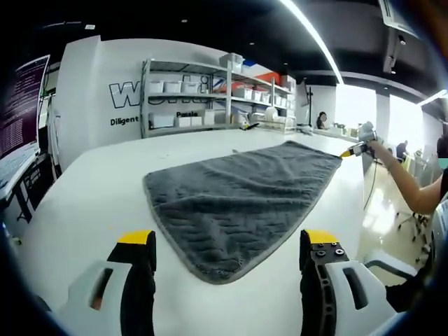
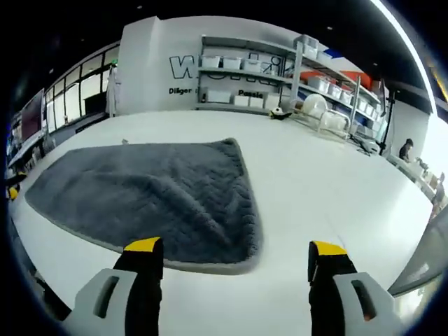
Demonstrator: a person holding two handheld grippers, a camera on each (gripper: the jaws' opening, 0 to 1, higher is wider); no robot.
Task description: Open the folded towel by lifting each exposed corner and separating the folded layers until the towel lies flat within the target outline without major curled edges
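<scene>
White tabletop (image 1: pixel 84 203) takes up most of both views, and on it the grey towel (image 1: pixel 241 196) lies spread out and mostly flat, its surface faintly rippled; no target outline can be made out on the table. Behind it stand metal shelves (image 1: pixel 210 94) loaded with bins. In the left gripper view the right gripper (image 1: pixel 353 149) shows at the towel's far corner, a person's forearm behind it, though whether it touches that corner is too small to tell. The likely risk, judged from here, is a late tug on one corner dragging the whole cloth sideways or curling its bound edge, since nothing pins the opposite end. The left gripper (image 1: pixel 229 246) hangs just short of the towel's near corner, jaws spread wide and holding nothing; the right gripper's own view shows its jaws equally spread and empty.
</scene>
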